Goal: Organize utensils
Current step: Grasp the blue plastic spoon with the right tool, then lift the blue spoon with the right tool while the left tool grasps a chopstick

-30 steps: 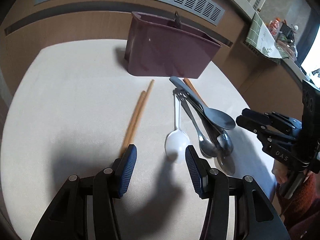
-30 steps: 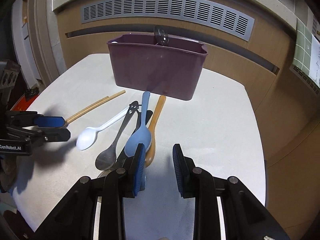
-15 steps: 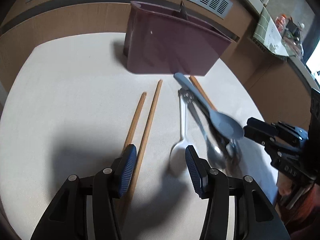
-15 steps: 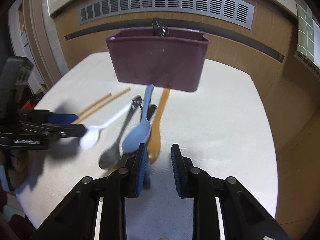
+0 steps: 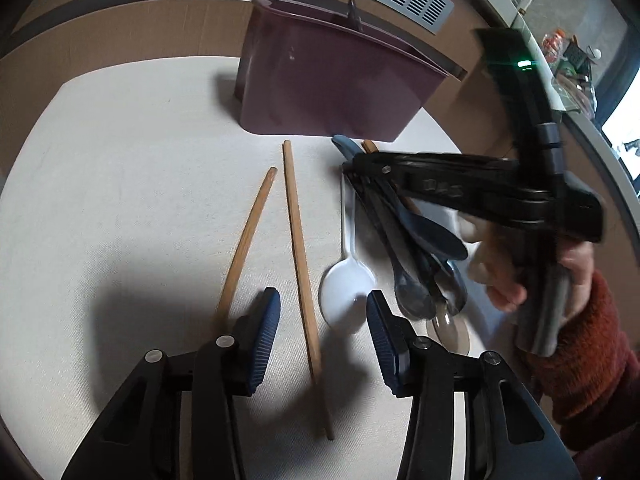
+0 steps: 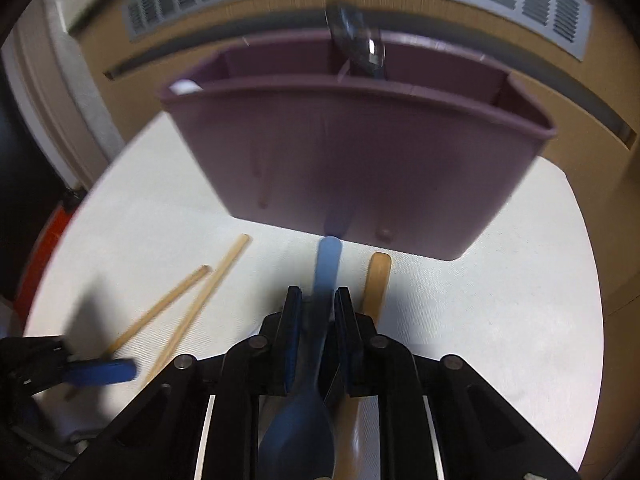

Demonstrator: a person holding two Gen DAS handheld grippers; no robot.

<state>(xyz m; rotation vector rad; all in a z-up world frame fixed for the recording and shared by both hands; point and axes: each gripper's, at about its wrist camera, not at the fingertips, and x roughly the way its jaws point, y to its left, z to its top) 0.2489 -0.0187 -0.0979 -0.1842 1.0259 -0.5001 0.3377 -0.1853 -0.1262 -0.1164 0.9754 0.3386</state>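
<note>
**Blue spoon clamped in front of the caddy**

The round white table [image 5: 120, 168] is seen curved by the fisheye. The maroon plastic utensil caddy [image 6: 360, 168] is blurred; a metal spoon [image 6: 360, 46] and something white are glimpsed inside. Two wooden chopsticks [image 5: 296, 248] are splayed apart. The right gripper [image 6: 316, 316] is closed on the blue plastic spoon [image 6: 312, 400], whose handle tip reaches the caddy's base. The left gripper [image 5: 322, 332] is held apart over one chopstick, beside the white plastic spoon [image 5: 347, 292]. Overlapped dark utensils cannot be told apart.
</note>
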